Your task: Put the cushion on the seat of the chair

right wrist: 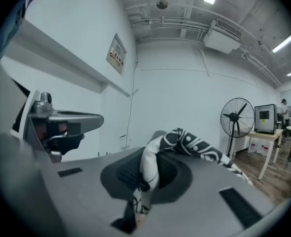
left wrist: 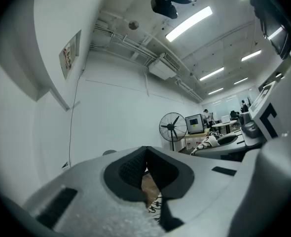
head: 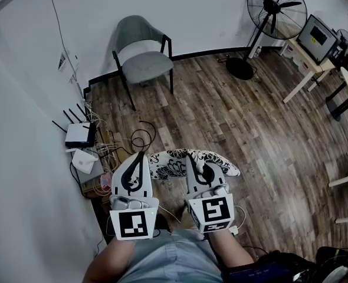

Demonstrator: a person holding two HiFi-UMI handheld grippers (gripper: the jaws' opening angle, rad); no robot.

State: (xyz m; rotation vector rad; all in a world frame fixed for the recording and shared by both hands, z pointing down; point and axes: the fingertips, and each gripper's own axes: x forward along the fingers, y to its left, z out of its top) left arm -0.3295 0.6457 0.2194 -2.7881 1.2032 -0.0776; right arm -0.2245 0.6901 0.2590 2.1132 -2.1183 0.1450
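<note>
One sure pinch only: right gripper [head: 196, 161] with jaws clamped on a fold of the patterned cushion [head: 222, 165], carried off the floor [head: 239, 117] and well apart from the chair [head: 143, 63] by the far wall. Left gripper [head: 141, 157] just beside the cushion's other end, jaws pressed together tip to tip, no cloth seen between them. Likely to sag and swing from that single fold on the way across, to slip out if the fold creeps off the pads, or to land tilted against the backrest rather than flat on the seat if let go too early.
</note>
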